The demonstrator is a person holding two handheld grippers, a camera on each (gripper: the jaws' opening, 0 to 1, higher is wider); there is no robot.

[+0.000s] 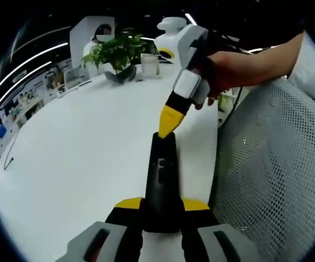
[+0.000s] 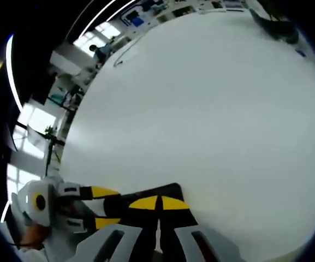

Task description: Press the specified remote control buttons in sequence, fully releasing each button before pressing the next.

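A black remote control [image 1: 161, 174] points away from me over the white table [image 1: 91, 136], its near end clamped between the yellow-tipped jaws of my left gripper [image 1: 161, 204]. My right gripper [image 1: 168, 128], held by a hand, reaches in from the upper right with its jaws together and its yellow tip resting on the remote's far end. In the right gripper view, the right gripper [image 2: 159, 203] is shut, its tips lying on the remote [image 2: 171, 191]. The left gripper [image 2: 105, 207] holds the remote from the left.
A potted green plant [image 1: 116, 52] and a white container [image 1: 149, 64] stand at the table's far end. A grey mesh chair back [image 1: 277, 164] is close on the right, beside the table edge. The table surface [image 2: 201, 109] stretches wide and bare.
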